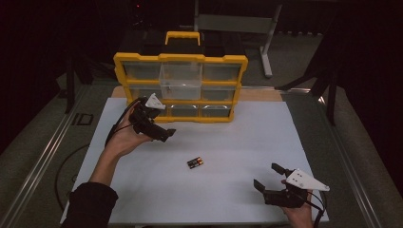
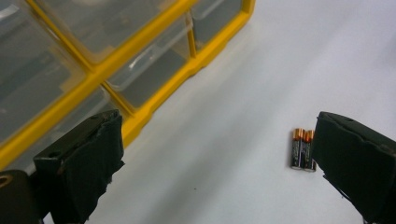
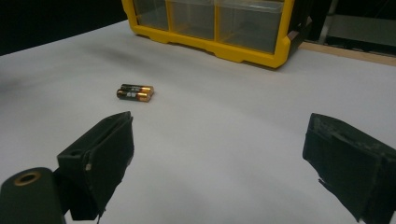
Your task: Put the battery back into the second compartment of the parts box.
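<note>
I am looking down on a white tabletop with a pair of AA batteries lying side by side, touching, near its middle. Behind them a yellow drawer organizer is standing upright at the far edge, its clear drawers shut except the middle drawer of the upper rows, which is sticking out toward me.

I am holding the left gripper just in front of the organizer's lower left corner, jaws spread wide and gripping nothing. In the left gripper view the batteries are sitting just beside the inner edge of one jaw, partly behind it, so that gripper is pointing roughly their way but is not yet over them. The right gripper is resting low at the near right of the tabletop, well apart from the batteries, its jaws also wide and empty.

I am judging this as the approach step: nothing is picked up, and the pulled-out drawer looks like the likely destination. The next move calls for bringing the left gripper down over the batteries, turning it so the jaws straddle the pair across their short width, then narrowing on them. Since they are round and loose, one may roll away if I close off-centre.
</note>
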`<action>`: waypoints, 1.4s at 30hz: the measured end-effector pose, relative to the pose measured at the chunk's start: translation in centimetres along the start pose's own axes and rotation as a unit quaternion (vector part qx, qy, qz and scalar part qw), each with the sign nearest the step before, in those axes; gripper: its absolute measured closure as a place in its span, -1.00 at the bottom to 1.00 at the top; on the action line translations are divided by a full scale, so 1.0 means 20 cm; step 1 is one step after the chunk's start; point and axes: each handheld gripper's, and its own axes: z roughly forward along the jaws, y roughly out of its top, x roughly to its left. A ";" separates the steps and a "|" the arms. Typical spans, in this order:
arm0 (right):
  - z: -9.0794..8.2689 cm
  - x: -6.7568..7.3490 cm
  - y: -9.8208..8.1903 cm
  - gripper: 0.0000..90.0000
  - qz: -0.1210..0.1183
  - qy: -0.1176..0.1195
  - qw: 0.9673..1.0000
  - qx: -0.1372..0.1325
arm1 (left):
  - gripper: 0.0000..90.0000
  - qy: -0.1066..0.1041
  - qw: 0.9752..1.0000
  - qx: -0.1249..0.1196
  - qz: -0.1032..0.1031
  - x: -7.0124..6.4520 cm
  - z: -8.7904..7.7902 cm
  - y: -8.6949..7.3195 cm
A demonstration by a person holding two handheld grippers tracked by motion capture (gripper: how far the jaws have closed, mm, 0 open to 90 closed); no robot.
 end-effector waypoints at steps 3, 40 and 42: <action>0.00 0.00 0.00 -0.82 0.000 0.000 1.000 0.001 | -0.91 -0.005 1.000 0.005 0.001 -0.02 0.03 -0.02; 0.00 0.01 0.00 -0.82 -0.003 0.000 1.000 0.002 | -0.65 -0.067 0.997 0.044 0.012 -0.23 0.40 -0.16; 0.00 0.01 0.00 -0.82 -0.004 0.000 1.000 0.002 | -0.63 -0.068 0.997 0.044 0.014 -0.23 0.41 -0.16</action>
